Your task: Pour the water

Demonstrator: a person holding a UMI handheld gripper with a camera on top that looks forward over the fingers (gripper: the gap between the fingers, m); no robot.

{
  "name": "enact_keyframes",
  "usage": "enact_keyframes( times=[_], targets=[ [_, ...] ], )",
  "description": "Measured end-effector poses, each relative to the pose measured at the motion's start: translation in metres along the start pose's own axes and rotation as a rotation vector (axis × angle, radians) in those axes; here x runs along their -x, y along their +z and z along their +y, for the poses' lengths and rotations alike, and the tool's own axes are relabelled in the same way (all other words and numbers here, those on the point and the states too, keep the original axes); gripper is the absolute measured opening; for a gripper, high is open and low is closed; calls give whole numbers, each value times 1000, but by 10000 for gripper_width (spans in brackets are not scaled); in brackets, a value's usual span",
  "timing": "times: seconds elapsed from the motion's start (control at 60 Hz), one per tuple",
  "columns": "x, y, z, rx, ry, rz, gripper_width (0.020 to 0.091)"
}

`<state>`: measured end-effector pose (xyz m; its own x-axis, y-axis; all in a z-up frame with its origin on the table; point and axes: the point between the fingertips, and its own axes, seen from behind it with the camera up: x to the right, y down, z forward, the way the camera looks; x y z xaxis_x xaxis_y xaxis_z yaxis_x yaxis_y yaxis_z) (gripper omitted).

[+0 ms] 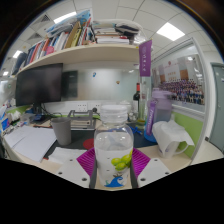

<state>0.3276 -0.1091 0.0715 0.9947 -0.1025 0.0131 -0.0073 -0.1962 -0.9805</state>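
Pink pads [92, 160] sit on both sides of the clear bottle [114, 148] and seem to pinch it; the bottle stands straight up between the gripper [114, 165] fingers; a white cup [170, 137] waits to the right, near, on the desk [60, 158].

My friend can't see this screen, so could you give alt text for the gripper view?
A clear bottle stands between the claw's two pink-padded fingers, over a cluttered desk. Beyond are a white cup, a dark monitor and a bookshelf.

Clear bottle [113, 150], green inside; magenta pads [88, 160]; white cup [170, 137]; black monitor [38, 87].
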Motion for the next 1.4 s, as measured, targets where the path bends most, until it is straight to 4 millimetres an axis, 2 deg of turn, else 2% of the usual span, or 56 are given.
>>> enact_keyframes(
  times=[0.233,0.3,0.417,0.55,0.683,0.783,0.85,1.033,1.183,1.333,1.4],
  targets=[
    [7,3,0,58,-34,-31,388],
    [12,3,-9,66,-34,-27,388],
    [38,8,-35,72,-81,-70,387],
    [61,28,-71,70,-292,-95,388],
    [77,57,-93,121,-584,-82,385],
    [82,79,-114,127,-795,-49,387],
    [76,98,-123,144,-970,-13,387],
    [88,132,-123,152,-1371,-20,388],
    [102,144,-116,126,-1616,-43,387],
    [103,157,-106,129,-1825,-56,390],
    [101,160,-107,130,-1894,-41,387]
  ],
)
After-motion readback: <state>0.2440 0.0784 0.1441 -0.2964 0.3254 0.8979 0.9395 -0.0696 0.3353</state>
